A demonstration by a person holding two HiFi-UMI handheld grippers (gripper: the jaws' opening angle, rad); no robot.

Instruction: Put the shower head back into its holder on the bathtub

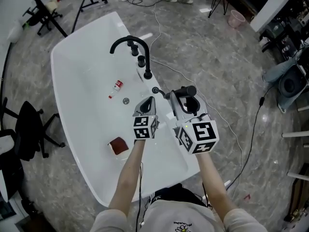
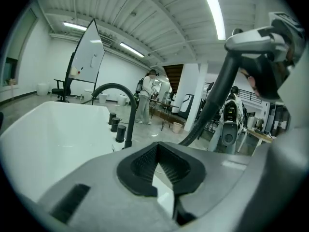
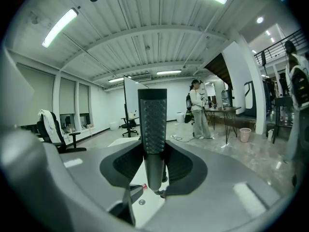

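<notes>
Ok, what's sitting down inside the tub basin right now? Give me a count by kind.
small red-labelled bottle: 1
dark red block: 1
drain: 1
Total: 3

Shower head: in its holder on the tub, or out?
Out. The right tool is shut on the shower head, holding it in the air over the bathtub rim.

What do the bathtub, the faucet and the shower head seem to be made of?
Bathtub: glossy white, probably acrylic or enamel; it reflects light.
Faucet: matte black, likely coated metal; no shine.
Shower head: dark, probably plastic or coated metal; its face shows a dotted texture.
</notes>
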